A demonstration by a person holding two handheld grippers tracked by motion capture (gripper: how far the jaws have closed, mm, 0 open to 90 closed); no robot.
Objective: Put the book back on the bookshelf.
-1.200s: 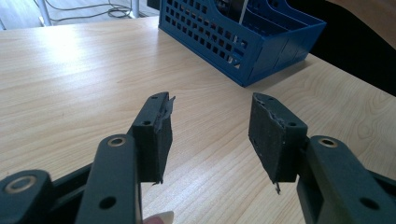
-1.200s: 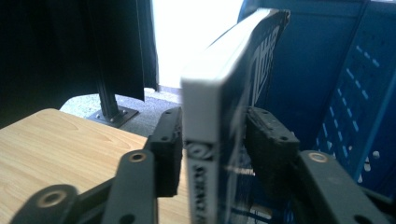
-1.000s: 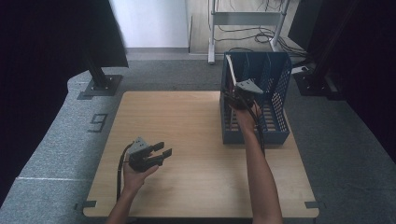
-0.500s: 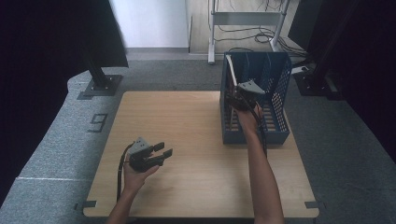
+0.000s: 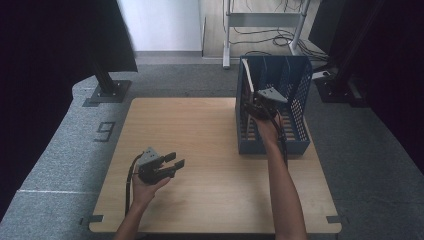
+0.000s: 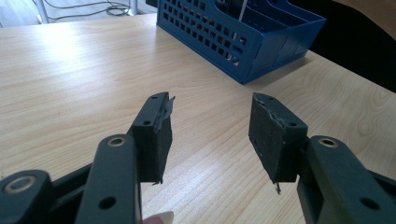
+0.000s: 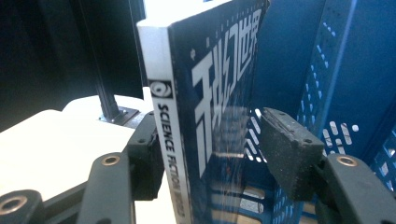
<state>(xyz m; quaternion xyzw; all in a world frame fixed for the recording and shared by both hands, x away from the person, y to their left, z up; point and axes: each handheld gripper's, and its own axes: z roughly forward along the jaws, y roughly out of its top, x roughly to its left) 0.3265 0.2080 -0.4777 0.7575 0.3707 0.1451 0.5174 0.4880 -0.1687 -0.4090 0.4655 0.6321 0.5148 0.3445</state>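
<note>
The bottom of the book (image 7: 205, 116) runs off the edge of the right gripper view, and so does its spine writing. From up high, the right gripper (image 5: 259, 102) hides most of the book inside the blue rack (image 5: 295, 145).

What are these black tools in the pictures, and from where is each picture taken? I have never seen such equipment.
A person sits at a wooden table and holds a hand-held gripper in each hand; each has two black fingers. The wide picture comes from a camera above the table. The other two come from small cameras riding on the grippers.

The left gripper hovers over the bare table, open, holding nothing. The right gripper reaches into a blue file rack standing on the table's far right. In its own view, a dark blue magazine stands upright between its fingers. These have just been opening: the right one is clear of the cover, so the magazine seems released.
</note>
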